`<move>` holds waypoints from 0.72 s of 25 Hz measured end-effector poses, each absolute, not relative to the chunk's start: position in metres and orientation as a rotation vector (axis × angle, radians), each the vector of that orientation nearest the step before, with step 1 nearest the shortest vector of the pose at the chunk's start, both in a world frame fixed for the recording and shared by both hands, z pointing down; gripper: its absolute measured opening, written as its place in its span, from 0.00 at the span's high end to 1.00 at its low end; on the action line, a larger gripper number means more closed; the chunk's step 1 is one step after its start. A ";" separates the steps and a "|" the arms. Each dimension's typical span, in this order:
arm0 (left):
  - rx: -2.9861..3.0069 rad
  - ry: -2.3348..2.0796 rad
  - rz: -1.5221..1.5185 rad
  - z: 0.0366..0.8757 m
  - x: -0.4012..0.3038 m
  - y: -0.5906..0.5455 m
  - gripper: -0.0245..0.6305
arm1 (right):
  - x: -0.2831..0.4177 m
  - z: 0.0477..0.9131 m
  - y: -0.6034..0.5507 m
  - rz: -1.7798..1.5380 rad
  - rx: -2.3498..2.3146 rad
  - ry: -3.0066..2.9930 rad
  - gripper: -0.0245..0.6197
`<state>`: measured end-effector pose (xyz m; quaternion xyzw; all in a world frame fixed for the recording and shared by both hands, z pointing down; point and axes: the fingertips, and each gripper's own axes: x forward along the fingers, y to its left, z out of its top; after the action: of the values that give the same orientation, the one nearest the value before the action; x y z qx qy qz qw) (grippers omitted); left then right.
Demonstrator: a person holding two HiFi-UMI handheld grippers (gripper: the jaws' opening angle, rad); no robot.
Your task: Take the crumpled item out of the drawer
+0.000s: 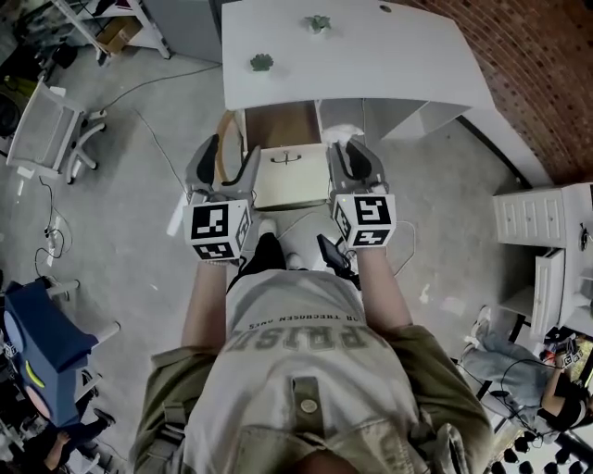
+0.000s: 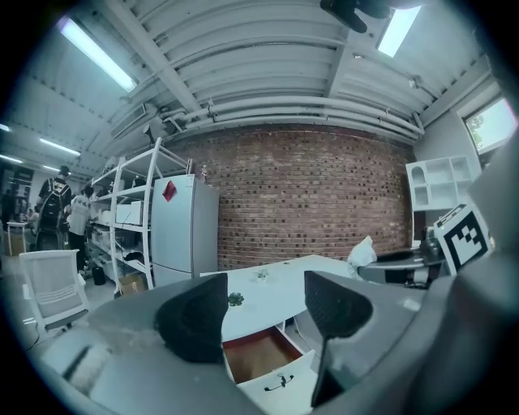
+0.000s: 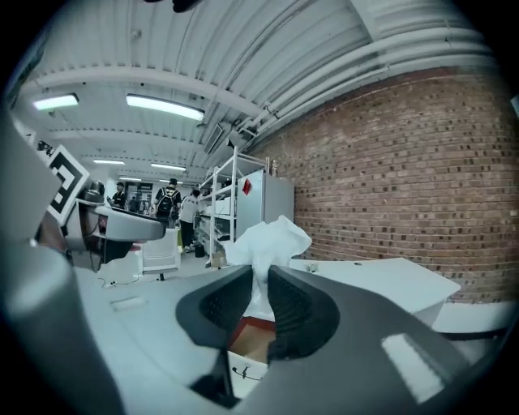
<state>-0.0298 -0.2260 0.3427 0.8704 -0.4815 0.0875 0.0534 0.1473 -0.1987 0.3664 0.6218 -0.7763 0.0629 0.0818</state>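
Below the white desk (image 1: 371, 56), the drawer (image 1: 283, 125) stands pulled out, its brown inside bare and its white front (image 1: 289, 171) with a dark handle facing me. My right gripper (image 1: 350, 148) is shut on the crumpled white item (image 3: 272, 239), which sticks up above the jaws (image 3: 259, 304), lifted clear of the drawer (image 3: 247, 344). The left gripper (image 1: 229, 157) hangs to the left of the drawer, open with nothing between its fingers (image 2: 266, 312). From the left gripper view the crumpled item (image 2: 362, 253) shows at the right, above the desk.
Two small green objects (image 1: 261, 63) (image 1: 318, 22) lie on the desk top. A white office chair (image 1: 51, 130) stands on the floor to the left, a white drawer unit (image 1: 547, 222) to the right. A brick wall, a fridge (image 2: 185, 231) and shelving with people beside it stand beyond the desk.
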 end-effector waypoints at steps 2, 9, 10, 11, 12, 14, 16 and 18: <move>2.652 -1.465 0.261 0.341 -0.029 -0.224 0.49 | 0.148 0.360 -0.193 0.161 1.895 -2.317 0.86; 2.690 -1.483 0.293 0.340 -0.028 -0.212 0.61 | 0.148 0.336 -0.174 0.058 2.009 -2.335 0.86; 2.700 -1.481 0.304 0.340 -0.027 -0.211 0.64 | 0.147 0.331 -0.171 0.023 2.022 -2.340 0.86; 2.708 -1.483 0.310 0.340 -0.027 -0.210 0.65 | 0.145 0.327 -0.169 -0.007 2.028 -2.344 0.86; 2.714 -1.493 0.309 0.339 -0.027 -0.209 0.65 | 0.144 0.324 -0.167 -0.029 2.030 -2.349 0.86; 2.717 -1.540 0.287 0.334 -0.029 -0.208 0.70 | 0.142 0.321 -0.164 -0.051 2.030 -2.354 0.86; 2.719 -1.583 0.261 0.329 -0.030 -0.206 0.73 | 0.142 0.320 -0.161 -0.055 2.035 -2.359 0.86; 2.733 -1.592 0.251 0.327 -0.029 -0.205 0.74 | 0.141 0.318 -0.158 -0.059 2.039 -2.365 0.86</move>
<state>-0.0292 -0.2054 0.3270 0.8613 -0.5016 0.0791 -0.0154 0.1414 -0.1585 0.3183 0.6529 -0.7572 -0.0187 0.0091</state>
